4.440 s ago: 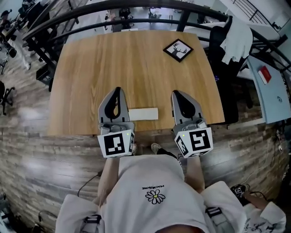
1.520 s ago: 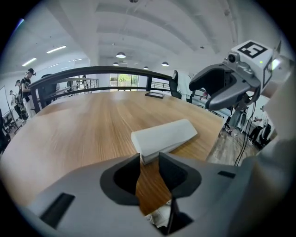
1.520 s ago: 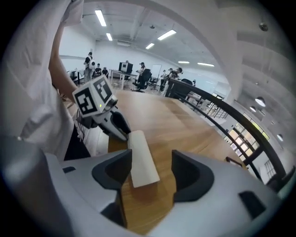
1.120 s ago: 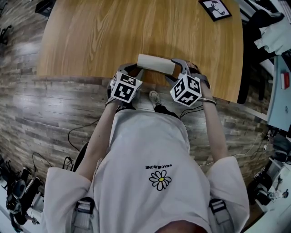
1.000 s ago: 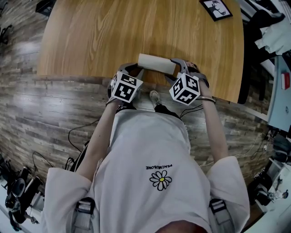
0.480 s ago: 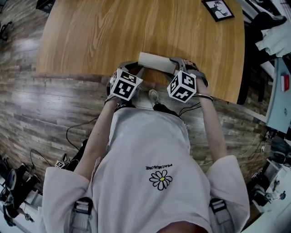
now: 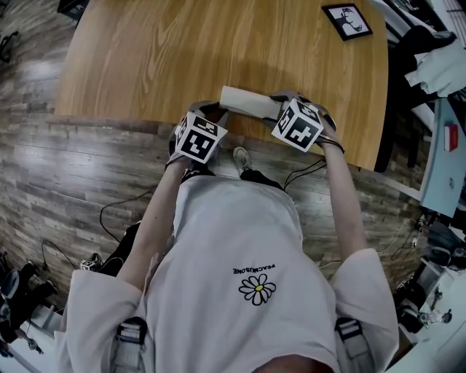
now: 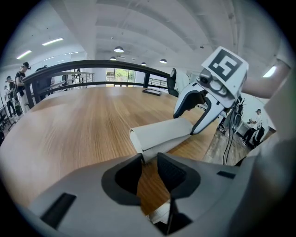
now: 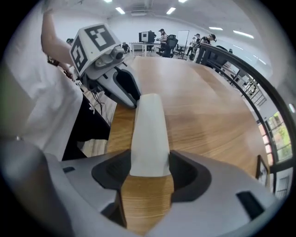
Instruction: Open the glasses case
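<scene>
The white glasses case (image 7: 247, 102) lies along the front edge of the wooden table (image 7: 182, 51), one gripper at each end. In the left gripper view its near end (image 8: 162, 134) reaches between the tips of my left gripper (image 8: 149, 159), which is shut on the lower edge there. The upper layer of the case curls a little above the lower one. In the right gripper view the other end (image 9: 148, 134) fills the gap of my right gripper (image 9: 149, 169). Its jaws are closing, and both pads meet the case's sides.
A small black-framed picture (image 7: 346, 20) lies at the table's far right corner. The table's front edge (image 7: 131, 122) runs right under both grippers, with wood-plank floor below. A dark chair draped with white cloth (image 7: 437, 69) stands to the right.
The right gripper has tipped steeper over its end of the case, its marker cube shifting up and right. The left gripper and the case have stayed put.
</scene>
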A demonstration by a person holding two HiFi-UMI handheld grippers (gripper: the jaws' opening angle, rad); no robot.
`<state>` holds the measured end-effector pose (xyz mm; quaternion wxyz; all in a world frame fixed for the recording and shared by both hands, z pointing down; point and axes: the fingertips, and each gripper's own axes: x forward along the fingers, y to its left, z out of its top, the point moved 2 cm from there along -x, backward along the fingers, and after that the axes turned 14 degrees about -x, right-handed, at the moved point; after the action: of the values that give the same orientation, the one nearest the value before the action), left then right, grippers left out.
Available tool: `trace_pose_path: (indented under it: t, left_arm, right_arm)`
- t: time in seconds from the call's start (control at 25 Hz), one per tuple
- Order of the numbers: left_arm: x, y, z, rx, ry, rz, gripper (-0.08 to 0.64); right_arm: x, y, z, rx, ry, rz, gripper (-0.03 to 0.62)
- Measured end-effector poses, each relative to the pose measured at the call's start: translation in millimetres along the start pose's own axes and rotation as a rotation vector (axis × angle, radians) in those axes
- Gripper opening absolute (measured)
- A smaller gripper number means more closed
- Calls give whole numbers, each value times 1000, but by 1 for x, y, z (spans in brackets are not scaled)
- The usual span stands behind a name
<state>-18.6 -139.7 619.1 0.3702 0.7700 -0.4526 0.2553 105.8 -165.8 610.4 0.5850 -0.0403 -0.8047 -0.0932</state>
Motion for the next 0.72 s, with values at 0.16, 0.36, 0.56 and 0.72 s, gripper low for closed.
trace_pose_path:
  t: [0.16,0.36,0.56,0.72]
  left_arm:
    - [-1,0,-1,4,-3,3,121]
    - [-2,0,0,-1,-2,-3,123]
    - [0,0,-1,-11,8,-11,124]
    - [1,1,-1,-8,7,-9,125]
  right_arm:
    - [-7,-8,0,55,19,124,264]
    - [-10,-12,1,65,55,162,265]
    - [-14,-15,-1,77,52,148,265]
    - [-20,-21,-1,80,34,114,257]
